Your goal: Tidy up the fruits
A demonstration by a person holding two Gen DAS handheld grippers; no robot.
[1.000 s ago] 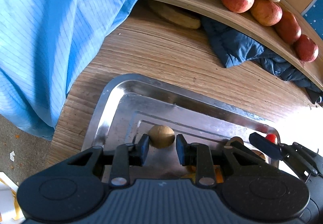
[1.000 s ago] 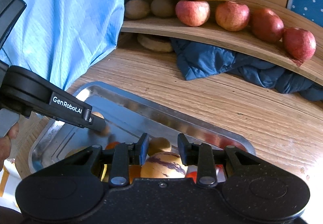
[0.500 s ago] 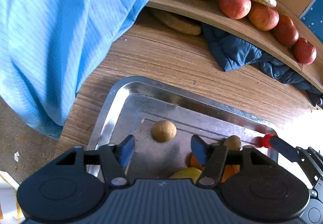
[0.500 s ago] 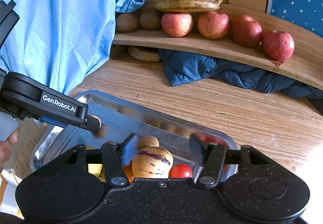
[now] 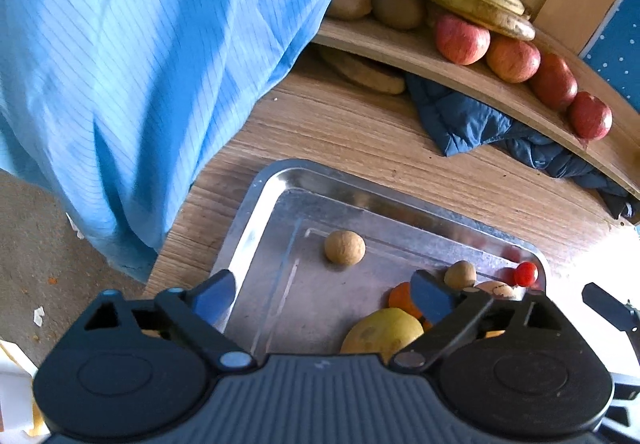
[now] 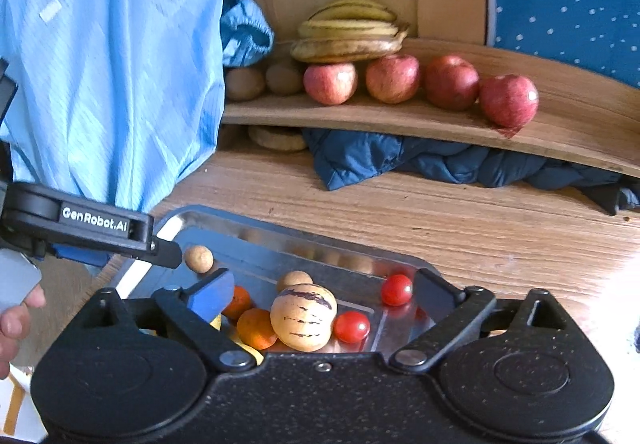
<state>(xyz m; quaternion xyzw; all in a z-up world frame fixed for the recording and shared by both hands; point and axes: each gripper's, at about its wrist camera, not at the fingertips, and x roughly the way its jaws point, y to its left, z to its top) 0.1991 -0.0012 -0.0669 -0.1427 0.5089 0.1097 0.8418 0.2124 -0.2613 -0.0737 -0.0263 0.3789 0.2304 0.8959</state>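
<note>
- left gripper (image 5: 320, 294) bottom centre of left wrist view, jaws wide apart, nothing between them, above the tray (image 5: 256, 220)
- right gripper (image 6: 324, 294) bottom centre of right wrist view, jaws wide apart, empty, over the fruit pile
- tray is metal, on wooden table (image 5: 360, 136), lower middle in both views
- small brown fruit (image 5: 344, 247) alone on bare tray floor, mid frame, apart from the rest; same fruit in right view just beside the left gripper's fingertip (image 6: 170, 249)
- striped melon (image 6: 303, 317) lower centre of right view, touching an orange (image 6: 256, 328) on its left and a cherry tomato (image 6: 351, 326) on its right
- second tomato (image 6: 396, 289) near tray's right rim
- second orange (image 6: 237, 302) and another small brown fruit (image 6: 294, 279) behind the melon
- yellow fruit (image 5: 382, 332) at bottom of left view, partly hidden by gripper body
- shelf (image 6: 400, 116) upper frame: four apples (image 6: 392, 78) in a row, bananas (image 6: 350, 30) on top left, kiwis (image 6: 245, 83) at left end
- dark blue cloth (image 6: 400, 160) under shelf
- light blue garment (image 5: 140, 64) fills left of both views
- hand (image 6: 16, 320) at left edge of right view
</note>
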